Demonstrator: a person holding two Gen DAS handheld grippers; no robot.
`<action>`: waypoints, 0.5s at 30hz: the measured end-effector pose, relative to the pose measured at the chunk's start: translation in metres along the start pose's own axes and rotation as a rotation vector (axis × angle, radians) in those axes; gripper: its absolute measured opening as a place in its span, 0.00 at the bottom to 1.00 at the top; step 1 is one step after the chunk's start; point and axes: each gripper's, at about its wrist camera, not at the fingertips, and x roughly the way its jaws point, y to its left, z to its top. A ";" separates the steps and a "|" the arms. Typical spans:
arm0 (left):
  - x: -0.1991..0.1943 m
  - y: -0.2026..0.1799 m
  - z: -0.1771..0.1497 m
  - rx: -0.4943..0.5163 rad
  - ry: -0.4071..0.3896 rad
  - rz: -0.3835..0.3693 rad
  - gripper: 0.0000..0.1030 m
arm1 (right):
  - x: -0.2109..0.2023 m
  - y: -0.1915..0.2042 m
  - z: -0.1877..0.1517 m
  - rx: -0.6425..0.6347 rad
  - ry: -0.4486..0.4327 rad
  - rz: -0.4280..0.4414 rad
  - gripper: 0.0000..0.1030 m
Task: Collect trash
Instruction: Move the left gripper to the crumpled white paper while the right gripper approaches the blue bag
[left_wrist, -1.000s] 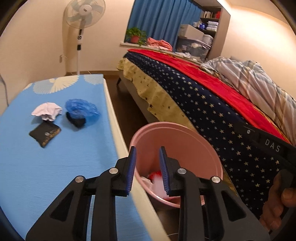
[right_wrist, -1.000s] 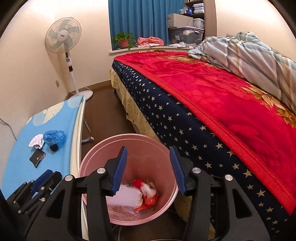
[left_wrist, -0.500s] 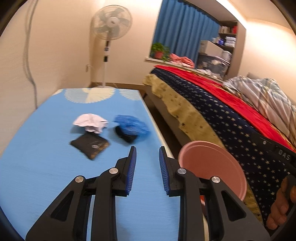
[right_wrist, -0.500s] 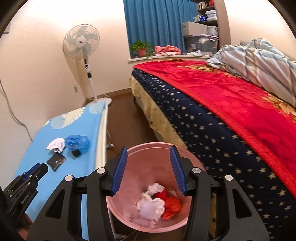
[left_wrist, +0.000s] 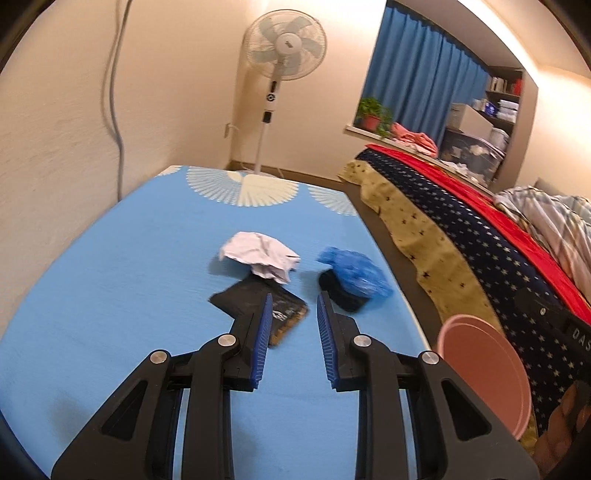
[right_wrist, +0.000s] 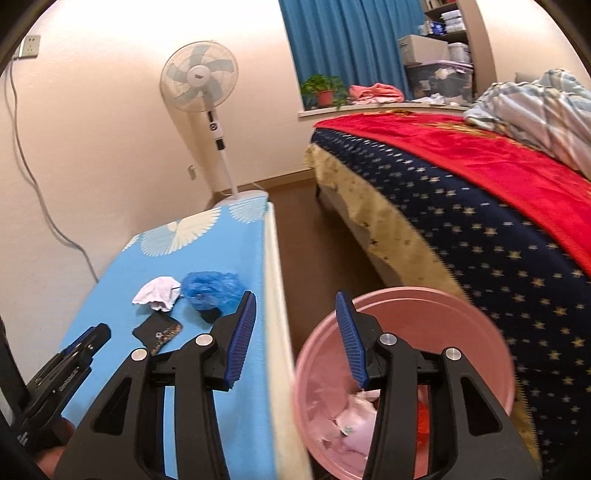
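On the blue table (left_wrist: 110, 295) three bits of trash lie close together, near the edge that faces the bed (right_wrist: 461, 221). A crumpled white paper (left_wrist: 260, 253) sits farthest back, its folds sharp and pale. Just in front of it, touching or overlapping its lower edge, lies a flat black wrapper (left_wrist: 266, 308) with small printing and a brownish rim. To the right is a crinkled blue plastic piece (left_wrist: 354, 273), resting over something small and black whose shape I cannot make out.

The left gripper (left_wrist: 294, 308) hangs over the table with its jaws narrow and nothing between them; its left finger covers part of the black wrapper. The right gripper (right_wrist: 295, 306) straddles the table edge and the bin, jaws moderately apart and empty.

Motion blur softens the wrapper's printing and the blue plastic. In the left wrist view the pink bin (left_wrist: 484, 373) is cut by the gripper and shows only its rim. A hand (left_wrist: 565, 424) at the lower right is mostly out of frame.

From the right wrist view the pink bin (right_wrist: 406, 306) stands on the floor between table and bed, holding pale crumpled paper (right_wrist: 351, 421) and something red-orange (right_wrist: 423, 417), partly hidden by the gripper.
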 end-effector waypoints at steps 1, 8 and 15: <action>0.003 0.002 0.001 -0.006 0.000 0.003 0.24 | 0.007 0.004 0.000 0.002 0.008 0.010 0.44; 0.033 0.023 0.010 -0.058 0.013 0.017 0.24 | 0.048 0.025 0.000 0.034 0.057 0.071 0.44; 0.060 0.037 0.023 -0.125 0.016 0.025 0.24 | 0.093 0.034 -0.001 0.089 0.130 0.110 0.45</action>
